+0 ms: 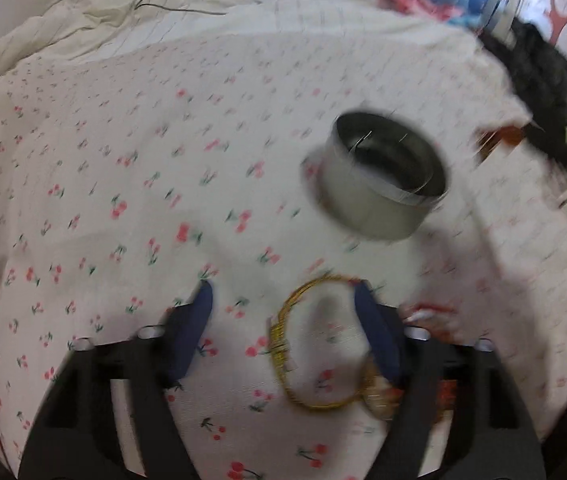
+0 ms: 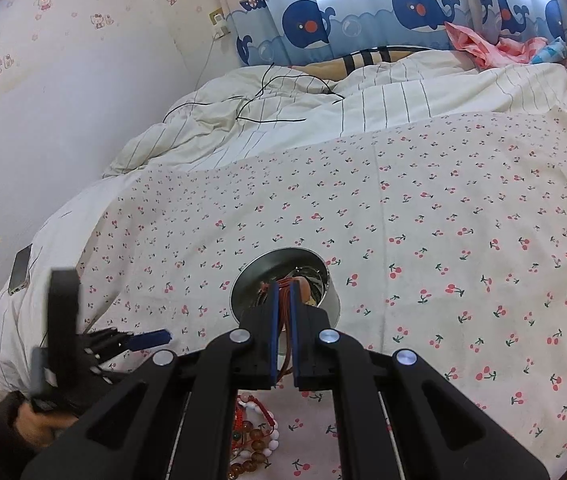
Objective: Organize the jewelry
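Observation:
A round silver tin (image 1: 383,178) stands open on the cherry-print bedsheet; the left wrist view is motion-blurred. My left gripper (image 1: 283,300) is open above the sheet, with a gold wire bangle (image 1: 315,348) lying by its right finger (image 1: 371,328). My right gripper (image 2: 283,296) is shut on a brown-red cord bracelet (image 2: 283,304) and holds it over the mouth of the tin (image 2: 283,280). A heap of bead bracelets (image 2: 255,436), white, amber and red, lies on the sheet under the right gripper.
A striped white duvet (image 2: 323,112) with a thin black cable (image 2: 275,92) is bunched at the back. A phone (image 2: 19,270) lies at the bed's left edge. The left gripper (image 2: 83,344) and hand show at lower left of the right wrist view.

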The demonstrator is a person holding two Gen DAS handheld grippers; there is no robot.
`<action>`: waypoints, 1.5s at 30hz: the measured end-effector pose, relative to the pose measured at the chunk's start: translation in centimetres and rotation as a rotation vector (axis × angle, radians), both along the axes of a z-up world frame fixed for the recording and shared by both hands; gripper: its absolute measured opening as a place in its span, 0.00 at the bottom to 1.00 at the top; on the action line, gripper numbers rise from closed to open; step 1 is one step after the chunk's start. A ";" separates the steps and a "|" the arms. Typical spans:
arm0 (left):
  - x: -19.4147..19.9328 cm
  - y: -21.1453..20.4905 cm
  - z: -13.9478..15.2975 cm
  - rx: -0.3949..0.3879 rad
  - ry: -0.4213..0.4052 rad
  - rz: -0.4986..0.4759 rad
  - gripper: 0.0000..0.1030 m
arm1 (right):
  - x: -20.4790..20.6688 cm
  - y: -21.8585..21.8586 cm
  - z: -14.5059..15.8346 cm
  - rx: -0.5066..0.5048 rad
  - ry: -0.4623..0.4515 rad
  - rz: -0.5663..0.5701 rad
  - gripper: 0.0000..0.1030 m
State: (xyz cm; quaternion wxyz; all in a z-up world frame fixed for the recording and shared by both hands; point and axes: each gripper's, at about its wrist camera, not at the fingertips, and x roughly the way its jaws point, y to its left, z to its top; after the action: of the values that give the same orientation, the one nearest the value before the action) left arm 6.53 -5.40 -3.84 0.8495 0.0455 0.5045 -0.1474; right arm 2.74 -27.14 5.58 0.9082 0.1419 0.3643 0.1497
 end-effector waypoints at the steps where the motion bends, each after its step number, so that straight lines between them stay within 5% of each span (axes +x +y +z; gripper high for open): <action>1: 0.1 -0.2 -0.7 0.001 0.029 -0.016 0.67 | 0.0 0.0 0.0 0.003 0.002 -0.001 0.05; 3: -0.1 -0.4 -1.5 0.020 0.043 -0.021 0.36 | 0.0 0.1 0.0 0.002 0.001 0.003 0.05; 4: -0.3 -0.6 -1.4 0.038 0.033 -0.032 0.07 | -0.1 0.2 0.1 0.001 -0.002 0.003 0.05; 5: -0.3 -0.6 -1.2 0.031 0.037 -0.045 0.05 | -0.1 0.2 0.1 0.002 -0.003 0.003 0.05; 15: -0.2 0.1 7.5 -0.198 -0.074 -0.056 0.04 | -0.2 -0.5 0.8 0.033 -0.028 -0.018 0.05; 21: 2.0 -2.5 11.2 -0.262 -0.135 -0.078 0.04 | 0.0 -0.8 1.2 0.044 -0.041 -0.029 0.05; 25: 4.3 -4.1 10.4 -0.258 -0.131 -0.074 0.04 | 0.4 -1.1 1.2 0.048 -0.043 -0.041 0.05; 31: 7.4 -6.4 5.4 -0.158 -0.078 -0.065 0.06 | 1.6 -1.1 0.7 0.044 -0.033 -0.052 0.05; 33: 7.7 -6.1 4.5 -0.167 -0.054 -0.068 0.11 | 2.3 -0.9 0.4 0.052 -0.027 -0.053 0.05; 37: 6.8 -4.2 5.7 -0.182 -0.105 -0.035 0.40 | 3.8 0.0 -0.2 0.064 -0.022 -0.042 0.05; 41: 5.5 -1.3 6.6 -0.184 -0.135 0.025 0.45 | 5.4 1.9 -1.4 0.061 -0.011 0.009 0.06; 42: 5.0 -0.3 6.4 -0.184 -0.133 0.053 0.45 | 5.9 2.7 -2.2 0.043 0.024 0.036 0.10; 44: 4.3 0.9 5.8 -0.183 -0.112 0.083 0.46 | 6.4 3.7 -3.6 -0.025 0.086 0.037 0.54; 45: 3.9 1.2 5.3 -0.182 -0.097 0.089 0.46 | 6.2 3.9 -3.8 -0.047 0.084 0.026 0.54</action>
State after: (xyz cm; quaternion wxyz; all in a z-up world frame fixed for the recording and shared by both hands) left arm 10.45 -4.19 1.45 0.8792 -0.0475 0.4490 -0.1523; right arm 8.95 -23.26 1.75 0.8932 0.1217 0.4073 0.1468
